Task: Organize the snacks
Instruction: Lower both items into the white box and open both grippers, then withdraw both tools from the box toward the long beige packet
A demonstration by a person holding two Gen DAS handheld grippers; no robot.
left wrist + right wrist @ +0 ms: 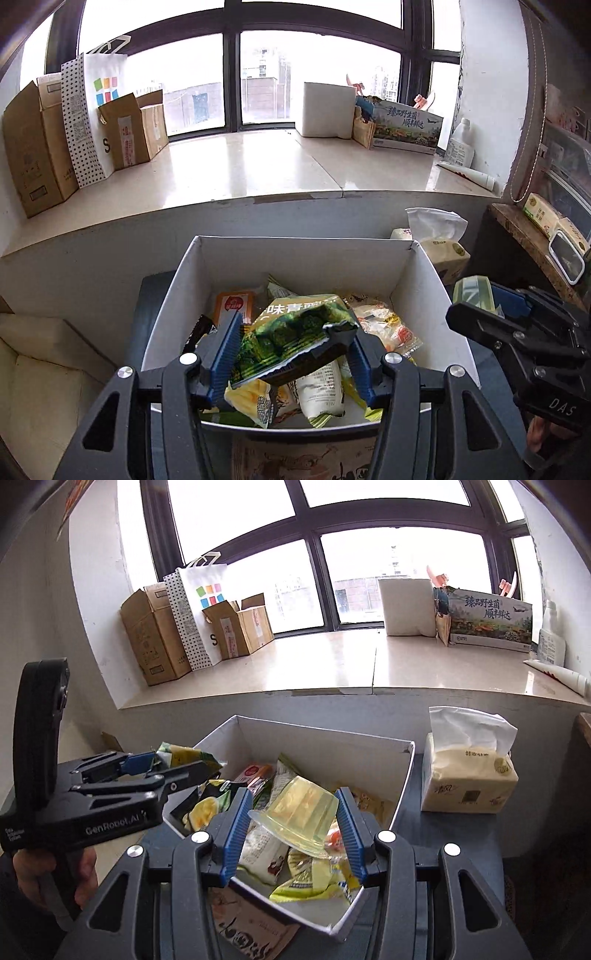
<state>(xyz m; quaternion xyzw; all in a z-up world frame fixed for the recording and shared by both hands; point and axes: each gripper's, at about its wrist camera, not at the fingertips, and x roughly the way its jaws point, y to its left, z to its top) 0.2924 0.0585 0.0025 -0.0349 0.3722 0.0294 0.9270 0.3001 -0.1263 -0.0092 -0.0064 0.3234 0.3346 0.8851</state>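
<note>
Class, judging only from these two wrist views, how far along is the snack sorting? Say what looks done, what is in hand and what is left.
Done: nothing looks sorted yet; no snack lies outside the white box. In hand: the left gripper grips a green snack packet, and the right gripper grips a clear jelly cup, both above the box. Left: a loose pile of packets inside.

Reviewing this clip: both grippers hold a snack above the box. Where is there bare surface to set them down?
The windowsill is bare through its middle, between the cardboard boxes on its left and the white box on its right. The snack box is crowded with packets, and the tissue pack sits right of it.
</note>
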